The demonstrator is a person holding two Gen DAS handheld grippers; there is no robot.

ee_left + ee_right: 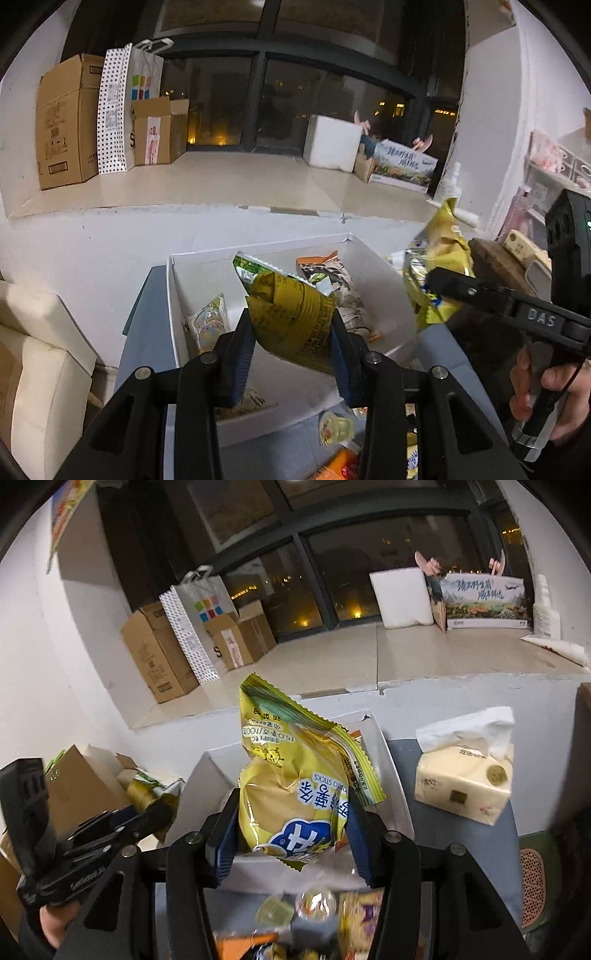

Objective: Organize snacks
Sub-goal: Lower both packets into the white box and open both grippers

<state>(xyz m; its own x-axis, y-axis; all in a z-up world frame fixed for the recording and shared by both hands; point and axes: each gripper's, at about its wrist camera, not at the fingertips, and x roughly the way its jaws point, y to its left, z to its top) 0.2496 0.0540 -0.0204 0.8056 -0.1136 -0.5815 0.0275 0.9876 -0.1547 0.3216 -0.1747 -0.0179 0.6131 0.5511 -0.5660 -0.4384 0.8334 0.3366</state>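
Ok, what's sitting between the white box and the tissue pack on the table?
Nothing visible. In the right wrist view, only a bare strip of grey tabletop separates the white box from the tissue pack; its nearer end is hidden behind the right gripper.

A white box (373, 266) sits on a grey-blue table (147, 314). The left packet (295, 317) is mustard-gold with dark print — the right bag (291, 775) brighter yellow, with a blue-and-white logo. At two o'clock, cream tissues (461, 779); at ten, a white black-dotted bag (112, 110).

Left gripper (291, 332) clamping a dark-yellow packet (291, 317) above a white box (258, 254), perhaps cardboard.
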